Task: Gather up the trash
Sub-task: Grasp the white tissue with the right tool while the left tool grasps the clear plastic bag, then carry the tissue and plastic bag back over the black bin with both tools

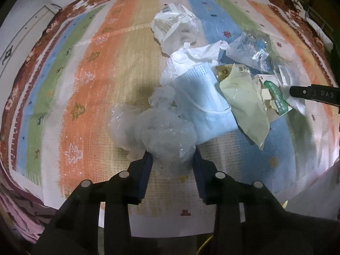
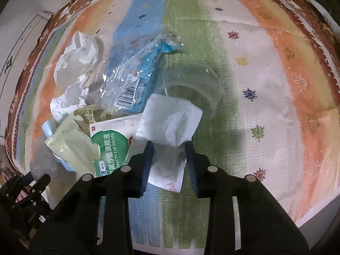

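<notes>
Your left gripper (image 1: 172, 156) pinches the clear plastic bag (image 1: 163, 136) near the pile; your right gripper (image 2: 169, 146) clamps the white tissue (image 2: 170, 125). Next, carry both off the striped cloth (image 2: 265, 85).

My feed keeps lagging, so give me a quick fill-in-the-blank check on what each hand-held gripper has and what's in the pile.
1. The left hand-held gripper has its fingers around a clear ____ bag.
2. The right hand-held gripper holds a white ____.
3. The box beside the right hand-held gripper reads "EYE ____".
4. The face mask in the pile is light ____.

Missing words: plastic; tissue; DROPS; blue
</notes>
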### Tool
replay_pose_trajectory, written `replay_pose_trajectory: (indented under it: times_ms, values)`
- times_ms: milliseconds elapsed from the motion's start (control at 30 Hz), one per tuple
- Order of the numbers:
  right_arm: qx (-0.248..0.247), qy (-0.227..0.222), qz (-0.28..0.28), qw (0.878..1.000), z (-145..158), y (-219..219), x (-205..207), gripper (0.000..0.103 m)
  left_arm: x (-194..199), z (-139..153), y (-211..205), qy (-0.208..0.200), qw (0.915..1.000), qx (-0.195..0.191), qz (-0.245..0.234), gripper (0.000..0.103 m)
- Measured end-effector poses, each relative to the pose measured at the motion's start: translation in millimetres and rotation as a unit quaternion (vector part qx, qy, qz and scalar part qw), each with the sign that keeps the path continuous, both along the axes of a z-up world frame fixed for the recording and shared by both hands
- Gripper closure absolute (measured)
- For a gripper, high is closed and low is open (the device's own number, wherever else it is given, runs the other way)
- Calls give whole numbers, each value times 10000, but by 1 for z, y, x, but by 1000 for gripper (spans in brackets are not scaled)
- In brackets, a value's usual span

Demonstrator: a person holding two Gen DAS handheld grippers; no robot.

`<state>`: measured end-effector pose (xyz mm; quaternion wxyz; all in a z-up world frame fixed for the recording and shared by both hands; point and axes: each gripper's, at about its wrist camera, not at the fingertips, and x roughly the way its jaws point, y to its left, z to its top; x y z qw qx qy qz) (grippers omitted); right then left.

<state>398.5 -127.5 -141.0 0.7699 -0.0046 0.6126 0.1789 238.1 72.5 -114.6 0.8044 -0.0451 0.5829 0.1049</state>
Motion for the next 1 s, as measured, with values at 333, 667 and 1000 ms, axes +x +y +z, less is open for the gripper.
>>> replay_pose_trajectory:
  times_ms: [333, 667, 1000]
  values:
    - [94, -118, 178, 9997, 13, -6, -5, 95, -3, 20, 10, -246, 9989, -342, 185, 73]
    - [148, -403, 260, 9987, 45, -21, -30, 96, -15, 52, 20, -677, 9932, -872, 370, 74]
    - [163, -734, 336, 9966, 74, -36, -65, 96, -33, 69, 15, -894, 9889, -1120, 395, 74]
